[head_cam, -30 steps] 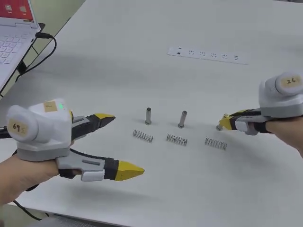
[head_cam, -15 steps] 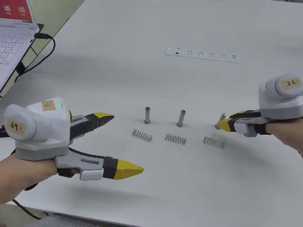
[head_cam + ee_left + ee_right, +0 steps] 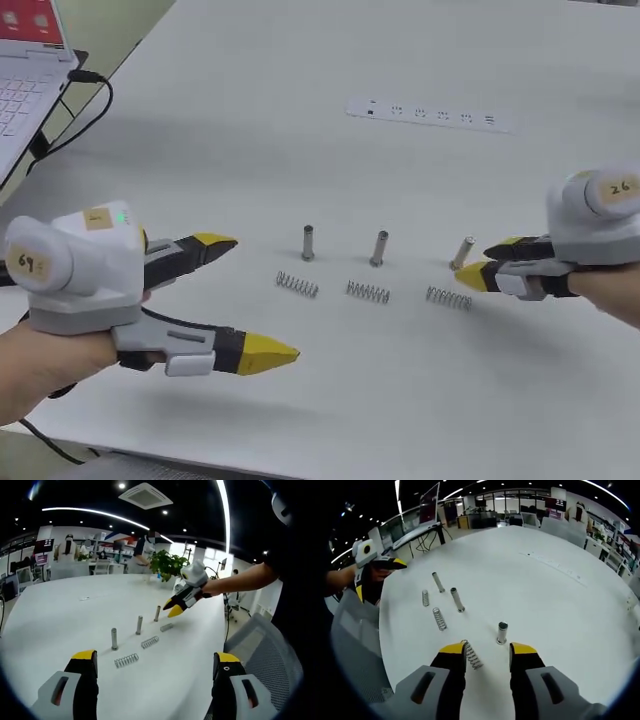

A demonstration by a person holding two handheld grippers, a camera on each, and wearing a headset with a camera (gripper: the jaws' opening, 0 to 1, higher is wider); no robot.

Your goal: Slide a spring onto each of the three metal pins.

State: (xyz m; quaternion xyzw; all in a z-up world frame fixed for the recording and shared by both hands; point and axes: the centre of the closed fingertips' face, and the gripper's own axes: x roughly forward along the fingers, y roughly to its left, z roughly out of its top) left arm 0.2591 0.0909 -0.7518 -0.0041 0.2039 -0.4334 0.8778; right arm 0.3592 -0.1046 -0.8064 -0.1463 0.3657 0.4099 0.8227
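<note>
Three short metal pins stand in a row on the white table: left pin (image 3: 307, 242), middle pin (image 3: 379, 248), right pin (image 3: 462, 253). A spring lies flat in front of each: left spring (image 3: 297, 285), middle spring (image 3: 367, 292), right spring (image 3: 447, 298). My left gripper (image 3: 245, 297) hovers open and wide, left of the row and empty. My right gripper (image 3: 483, 262) is open at the right end. In the right gripper view the right spring (image 3: 471, 655) lies between its jaws near the left one, with the right pin (image 3: 502, 632) just ahead.
A white power strip (image 3: 430, 115) lies on the table beyond the pins. A laptop (image 3: 25, 60) with a black cable (image 3: 95, 90) sits at the far left edge. A mesh chair (image 3: 270, 655) stands by the table's near edge.
My right gripper has drawn back slightly from the right pin, toward the right spring, so the pin now stands uncovered. The left gripper has barely moved.
</note>
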